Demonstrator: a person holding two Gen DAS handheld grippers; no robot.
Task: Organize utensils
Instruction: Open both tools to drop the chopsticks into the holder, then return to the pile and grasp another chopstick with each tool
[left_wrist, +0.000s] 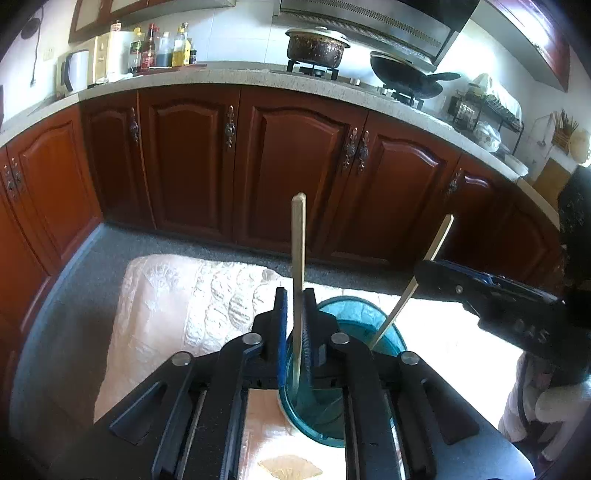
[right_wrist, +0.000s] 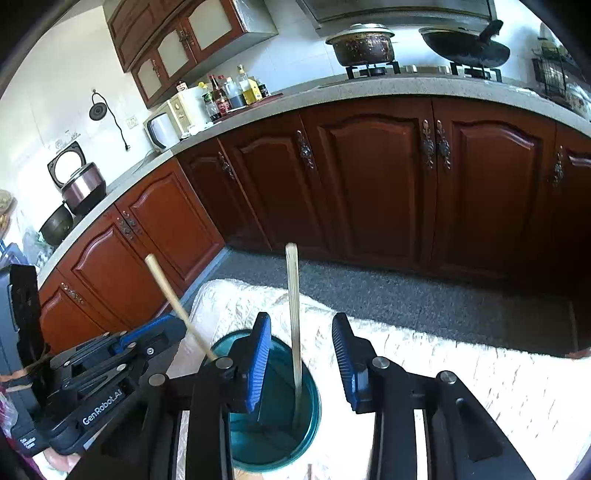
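A teal see-through cup (left_wrist: 354, 325) (right_wrist: 273, 417) stands on a white embossed cloth. Two wooden chopsticks stand in it. My left gripper (left_wrist: 295, 321) is shut on one chopstick (left_wrist: 298, 258), which stands upright with its lower end in the cup; the same stick leans left in the right wrist view (right_wrist: 173, 299). The other chopstick (left_wrist: 417, 277) (right_wrist: 293, 314) rests free in the cup. My right gripper (right_wrist: 301, 350) is open, its blue pads on either side of this free stick above the cup. It shows from the side in the left wrist view (left_wrist: 491, 295).
The cloth-covered table (left_wrist: 166, 306) (right_wrist: 461, 362) lies before red-brown kitchen cabinets (left_wrist: 295, 166). The counter carries a kettle (left_wrist: 74, 74), oil bottles (left_wrist: 162, 48), a pot (left_wrist: 317, 44) and a wok (left_wrist: 406, 74). Grey floor lies between table and cabinets.
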